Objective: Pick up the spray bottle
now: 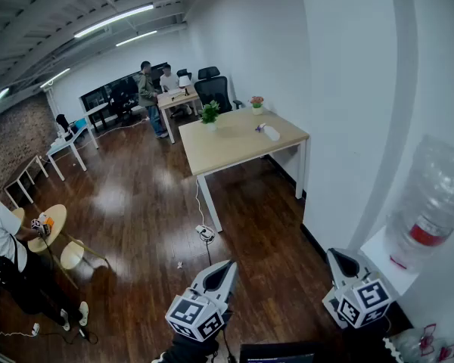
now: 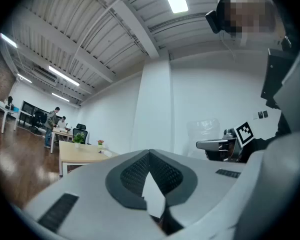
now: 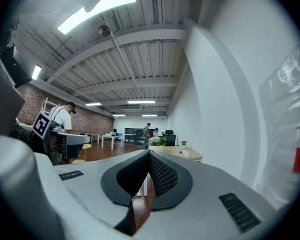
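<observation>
Closest to us, low in the head view, the left tool (image 1: 229, 265) and the right tool (image 1: 333, 253) are held level and apart from each other, each with its marker cube toward us. Both have their jaws together with nothing between them; each tool's own view shows the dark pads meeting at the tip.

We see the spray bottle (image 1: 271, 132) as a small white shape with a purple bit at one end. It lies on the light wooden desk (image 1: 227, 148) near the right edge, well apart from both tools, and is too small for us to make out more.

On the same desk a pot of pink flowers (image 1: 256, 103) stands at the far corner, and a green potted plant (image 1: 209, 113) stands near the far left corner. A black office chair (image 1: 216, 89) is just behind the desk. Beyond it, two people (image 1: 147, 89) are at a far desk (image 1: 178, 98).

Under the near end of the desk, a white power strip (image 1: 205, 234) lies on the dark wooden floor (image 1: 136, 195). To the right, near the right tool, a big clear water bottle (image 1: 431, 195) sits on a white stand (image 1: 378, 257) against the white wall (image 1: 348, 89). At the left edge a person in a white shirt (image 1: 0, 237) is beside a small round table (image 1: 54, 216).
</observation>
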Motion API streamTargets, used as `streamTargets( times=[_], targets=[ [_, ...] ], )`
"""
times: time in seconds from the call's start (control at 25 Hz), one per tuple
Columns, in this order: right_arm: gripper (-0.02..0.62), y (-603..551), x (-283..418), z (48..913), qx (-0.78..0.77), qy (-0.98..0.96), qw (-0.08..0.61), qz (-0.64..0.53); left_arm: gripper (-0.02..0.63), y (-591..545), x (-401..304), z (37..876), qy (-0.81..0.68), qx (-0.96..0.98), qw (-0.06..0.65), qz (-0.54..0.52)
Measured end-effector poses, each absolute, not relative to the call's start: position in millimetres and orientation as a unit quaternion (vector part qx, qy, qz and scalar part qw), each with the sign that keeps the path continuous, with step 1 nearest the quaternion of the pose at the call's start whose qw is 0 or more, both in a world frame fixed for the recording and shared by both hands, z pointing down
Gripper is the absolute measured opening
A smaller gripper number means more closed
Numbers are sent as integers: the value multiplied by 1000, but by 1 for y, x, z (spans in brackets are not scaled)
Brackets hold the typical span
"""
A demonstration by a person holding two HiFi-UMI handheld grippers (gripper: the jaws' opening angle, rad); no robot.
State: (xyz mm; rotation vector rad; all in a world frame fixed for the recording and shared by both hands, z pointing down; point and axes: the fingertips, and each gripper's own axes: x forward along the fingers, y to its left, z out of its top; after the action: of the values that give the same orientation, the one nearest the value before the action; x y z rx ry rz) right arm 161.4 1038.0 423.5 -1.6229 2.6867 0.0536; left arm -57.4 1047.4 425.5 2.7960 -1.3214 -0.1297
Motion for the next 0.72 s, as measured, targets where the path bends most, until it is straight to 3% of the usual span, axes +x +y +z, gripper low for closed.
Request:
streamTargets(
  times=[0.16, 0.72],
  targets=[
    [12, 1011, 164, 412, -499, 866, -17, 21, 0, 1014, -41, 414, -395, 919, -1, -20],
    [12, 914, 158, 406, -480, 877, -17, 2, 0, 912, -36, 419, -404, 914, 38, -19]
  ],
)
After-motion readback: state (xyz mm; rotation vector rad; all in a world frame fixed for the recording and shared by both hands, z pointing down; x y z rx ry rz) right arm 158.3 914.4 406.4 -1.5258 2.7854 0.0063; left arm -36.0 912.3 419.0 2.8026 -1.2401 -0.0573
